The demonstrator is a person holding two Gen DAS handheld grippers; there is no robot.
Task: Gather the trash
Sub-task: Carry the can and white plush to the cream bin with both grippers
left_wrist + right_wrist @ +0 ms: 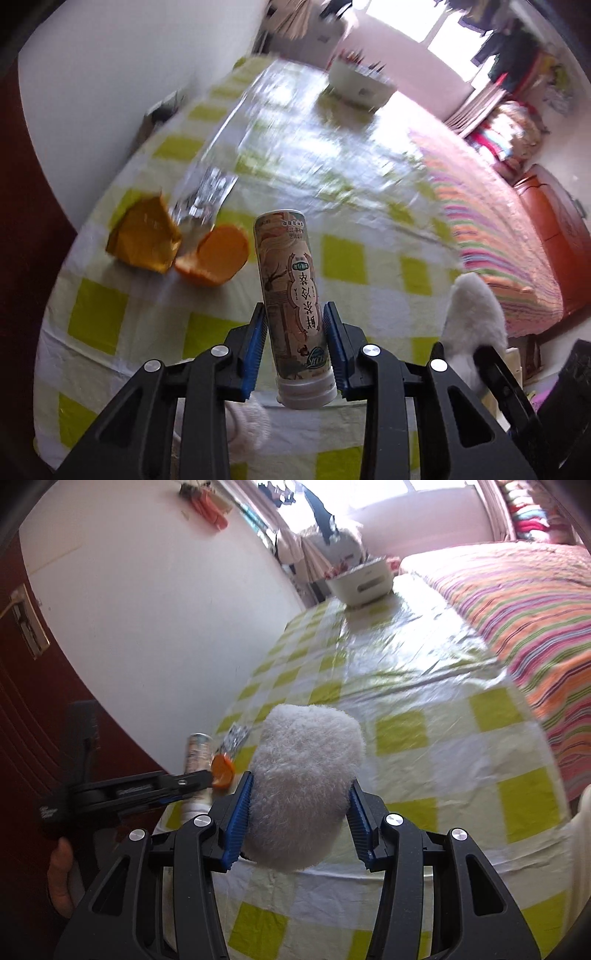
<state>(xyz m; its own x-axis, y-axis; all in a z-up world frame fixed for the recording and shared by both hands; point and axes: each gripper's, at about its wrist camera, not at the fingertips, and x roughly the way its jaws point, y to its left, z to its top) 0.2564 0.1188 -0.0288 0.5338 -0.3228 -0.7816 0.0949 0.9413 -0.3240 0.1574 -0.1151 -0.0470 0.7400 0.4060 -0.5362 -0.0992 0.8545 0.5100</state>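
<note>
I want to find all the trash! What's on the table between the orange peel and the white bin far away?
In the left wrist view, only a crinkly clear wrapper lies by the orange peel; beyond it, bare checked tablecloth runs to the white bin.

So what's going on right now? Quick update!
Left gripper shut on tea bottle. Right gripper shut on fluffy white object. Orange peel, yellow wrapper on table.

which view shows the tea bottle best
The left wrist view: the tea bottle fills the centre, label readable, clamped between the left tongs. The right wrist view shows it only small and blurred, partly hidden.
</note>
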